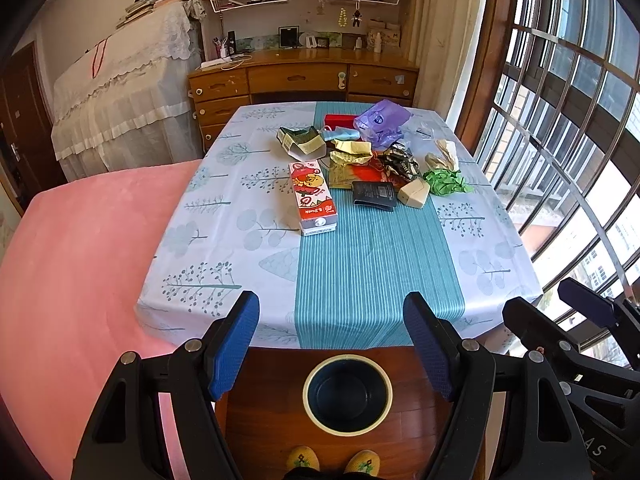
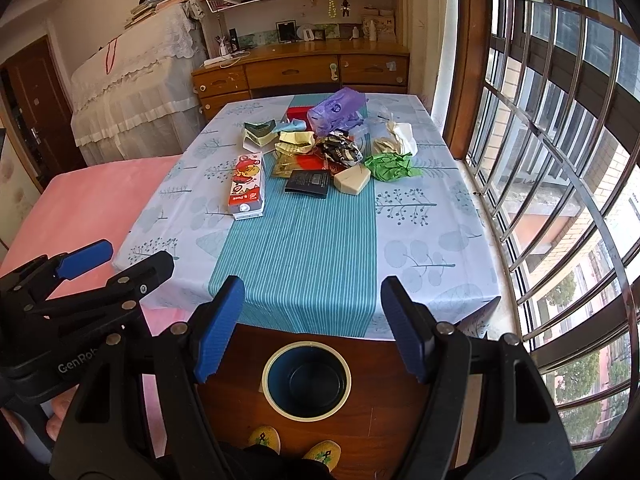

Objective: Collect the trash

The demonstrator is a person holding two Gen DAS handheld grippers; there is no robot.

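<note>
Beyond both grippers, trash (image 1: 360, 156) sits heaped mid-table, well ahead; bin (image 1: 347, 394) on floor below. My left gripper (image 1: 332, 344) and right gripper (image 2: 312, 320) gape empty. Carton (image 1: 312, 196), long axis toward me, lies nearer left.

"B.Duck" printed upside down on the red band near the end of the cartoon carton (image 1: 313, 195), lying left of the black packet (image 1: 374, 195); same lettering visible from the right wrist view. Small print on the carton's white end face, too small to read. "GenRob", cut off at the edge, in pale letters on the black body of the left gripper (image 2: 120, 276), seen from the right wrist view. "AS", end of a longer word, on the body of the right gripper (image 1: 560, 300) in the left wrist view. White lettering on the black packet, unreadable. Round white logo on the purple bag (image 1: 382, 120) beyond the black packet, illegible. Letter "M" on a card (image 1: 396, 35) on the dresser, far behind the black packet.
</note>
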